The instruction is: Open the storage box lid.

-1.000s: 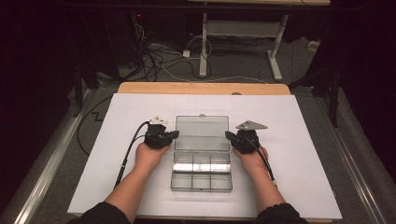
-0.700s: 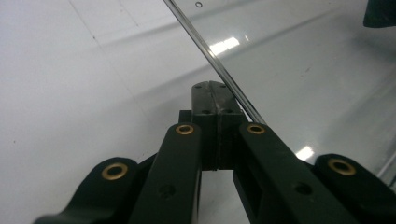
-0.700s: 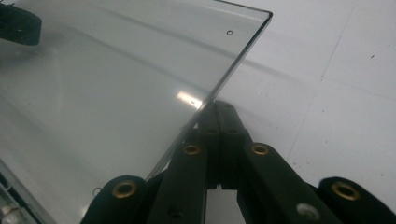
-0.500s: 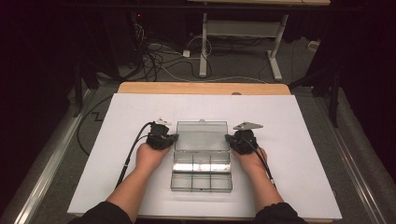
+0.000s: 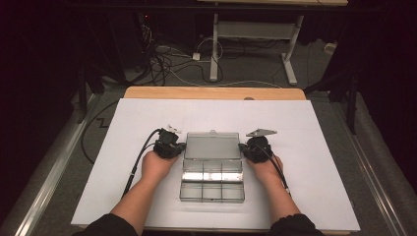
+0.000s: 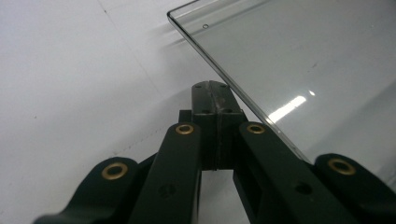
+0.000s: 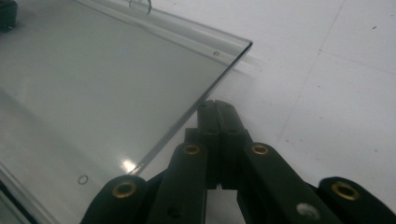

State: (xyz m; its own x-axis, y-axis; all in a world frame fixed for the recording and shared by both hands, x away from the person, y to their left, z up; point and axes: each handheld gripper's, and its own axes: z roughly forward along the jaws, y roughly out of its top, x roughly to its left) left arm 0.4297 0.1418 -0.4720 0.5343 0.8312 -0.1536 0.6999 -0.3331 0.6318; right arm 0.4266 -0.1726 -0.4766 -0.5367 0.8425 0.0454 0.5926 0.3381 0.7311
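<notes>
Clear plastic compartment box [image 5: 212,184] sits mid-table on the white table sheet [image 5: 314,128], its lid [image 5: 212,146] swung open and raised on the far side, w/ a small latch tab on the top edge. Left gripper [image 5: 178,147] is at the lid's left edge, right gripper [image 5: 242,147] at its right edge, one hand behind each. In the left gripper view the jaws are pressed together, nothing between them, tips [image 6: 212,95] under/against the lid's edge [image 6: 243,88]. Right gripper view: same, jaws closed tight and empty, tips [image 7: 217,114] right at the lid's edge [image 7: 201,100]. Can't tell whether they actually touch it.
</notes>
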